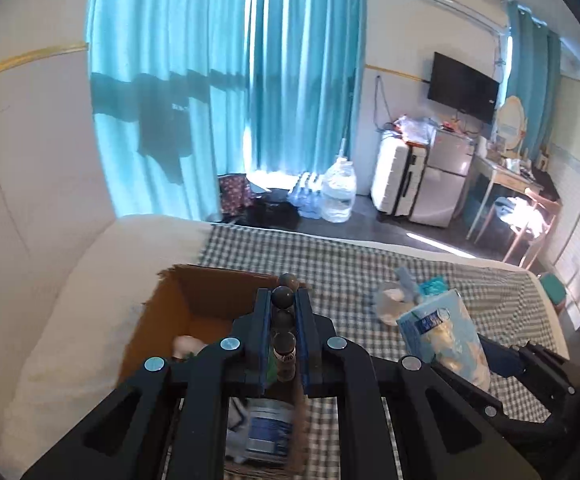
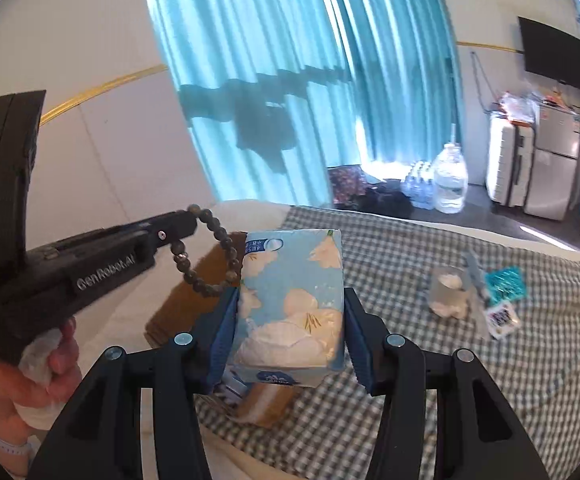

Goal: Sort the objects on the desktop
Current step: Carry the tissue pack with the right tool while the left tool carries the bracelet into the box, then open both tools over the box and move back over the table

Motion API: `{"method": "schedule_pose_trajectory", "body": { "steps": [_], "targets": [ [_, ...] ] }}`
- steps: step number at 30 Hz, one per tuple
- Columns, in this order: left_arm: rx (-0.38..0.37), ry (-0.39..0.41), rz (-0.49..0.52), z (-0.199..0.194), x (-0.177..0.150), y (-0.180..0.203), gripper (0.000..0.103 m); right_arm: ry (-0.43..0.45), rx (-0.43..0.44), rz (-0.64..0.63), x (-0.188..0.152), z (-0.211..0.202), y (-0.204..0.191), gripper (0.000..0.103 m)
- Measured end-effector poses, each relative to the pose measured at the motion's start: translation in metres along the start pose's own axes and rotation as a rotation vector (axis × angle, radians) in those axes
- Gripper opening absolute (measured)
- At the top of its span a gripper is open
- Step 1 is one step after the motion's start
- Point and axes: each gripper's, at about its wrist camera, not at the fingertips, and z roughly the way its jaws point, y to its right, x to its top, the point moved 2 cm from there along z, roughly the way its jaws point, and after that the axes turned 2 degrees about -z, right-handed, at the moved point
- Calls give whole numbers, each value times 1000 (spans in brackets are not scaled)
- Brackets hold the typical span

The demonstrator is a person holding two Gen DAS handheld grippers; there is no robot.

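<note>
In the left wrist view my left gripper point(image 1: 283, 298) is shut on a bracelet of dark round beads point(image 1: 283, 296), held above an open brown cardboard box point(image 1: 194, 304) on the checked bed cover. The right wrist view shows that bracelet point(image 2: 206, 258) hanging as a loop from the left gripper's tip point(image 2: 192, 220). My right gripper point(image 2: 290, 296) is shut on a light-blue tissue pack with white flowers point(image 2: 290, 300), lifted over the bed beside the box point(image 2: 186, 300). The same tissue pack point(image 1: 445, 336) shows at the right of the left wrist view.
A clear cup with white tissue point(image 2: 447, 290), a teal packet point(image 2: 505, 280) and a small printed card point(image 2: 499, 318) lie on the checked cover point(image 2: 409, 360) to the right. A white jar with a blue label point(image 1: 270, 428) sits in the box. A white pillow point(image 1: 70, 320) lies left.
</note>
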Motion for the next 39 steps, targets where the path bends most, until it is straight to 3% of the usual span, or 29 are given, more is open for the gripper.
{"method": "schedule_pose_trajectory", "body": {
  "steps": [7,17,19,20,21,22,23,25,30,39],
  "targets": [
    [49,-67,-52,60,-3,-65,11,-78,110,48,22,85,-23,50],
    [97,-197,-80,157,-21,-104,11,-252,75,100,20,213,-10,53],
    [117,-205,-97,167,-25,-109,16,-267,61,125,19,224,-2,58],
    [111,-216,-104,170,-26,-110,27,-276,64,145,20,229,1,66],
    [92,-228,-112,173,-28,-112,36,-274,66,162,21,230,5,73],
    [96,-233,-113,174,-30,-111,61,-264,66,179,22,230,8,74],
    [115,-229,-109,174,-31,-111,76,-252,62,188,24,228,11,74],
    [144,-195,-85,168,-34,-107,79,-231,59,202,27,220,16,74],
    [132,-219,-98,152,-46,-97,85,-175,44,261,22,184,36,74],
    [146,-118,-22,83,-52,-36,100,-72,-126,275,-1,74,74,74]
  ]
}}
